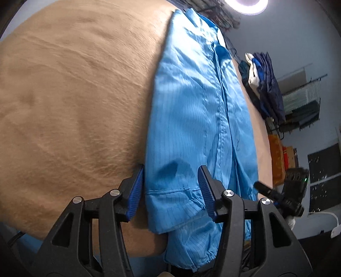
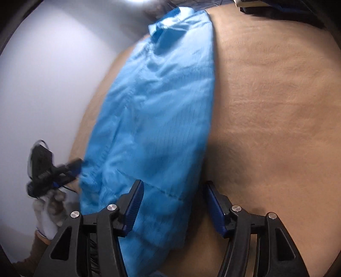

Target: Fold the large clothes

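A light blue garment [image 1: 191,110] lies folded into a long narrow strip on the tan cloth-covered table [image 1: 74,95]. Its collar is at the far end and its hem hangs over the near edge. My left gripper [image 1: 170,176] is open and empty, its fingers straddling the garment's near left hem. The other gripper shows at the right [image 1: 277,196]. In the right wrist view the same garment [image 2: 153,119] runs away from me. My right gripper [image 2: 173,191] is open and empty over the garment's near right edge. The left gripper [image 2: 64,170] appears at the left, blurred, near the garment's side.
A pile of dark blue and white clothes [image 1: 264,85] sits at the table's far right. Wire racks [image 1: 302,102] and orange boxes [image 1: 279,157] stand by the wall. A ring light [image 1: 251,6] glows above. A white-gloved hand [image 2: 49,217] holds the left gripper.
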Tool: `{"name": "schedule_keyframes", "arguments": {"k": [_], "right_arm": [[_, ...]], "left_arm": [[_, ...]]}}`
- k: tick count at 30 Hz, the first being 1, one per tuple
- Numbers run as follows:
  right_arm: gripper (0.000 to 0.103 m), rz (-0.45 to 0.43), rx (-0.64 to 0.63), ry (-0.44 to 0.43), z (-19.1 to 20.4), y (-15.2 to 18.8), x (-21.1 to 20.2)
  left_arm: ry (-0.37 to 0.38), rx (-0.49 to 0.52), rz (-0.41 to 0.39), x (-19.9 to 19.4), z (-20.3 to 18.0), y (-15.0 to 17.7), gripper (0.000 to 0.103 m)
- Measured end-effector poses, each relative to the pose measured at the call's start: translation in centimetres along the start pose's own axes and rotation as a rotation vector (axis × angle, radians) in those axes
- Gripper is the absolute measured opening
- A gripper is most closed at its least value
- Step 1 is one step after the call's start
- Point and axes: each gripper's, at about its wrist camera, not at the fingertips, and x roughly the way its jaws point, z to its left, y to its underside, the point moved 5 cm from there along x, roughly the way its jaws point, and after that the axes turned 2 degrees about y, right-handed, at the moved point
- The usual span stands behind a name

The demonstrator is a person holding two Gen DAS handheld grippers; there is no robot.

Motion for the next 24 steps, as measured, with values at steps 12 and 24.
{"name": "schedule_keyframes", "arguments": {"k": [12, 24], "right_arm": [[0.028, 0.007, 0.037, -0.133, -0.5, 0.8, 0.6], [0.025, 0.017, 0.045, -0.163, -0.8, 1.2, 0.0]], "left_arm": [[0.028, 0.040, 0.048, 2.1, -1.3, 0.6, 0.014], [0.106, -0.044, 0.042, 1.7, -0.2, 0.1, 0.029]]}}
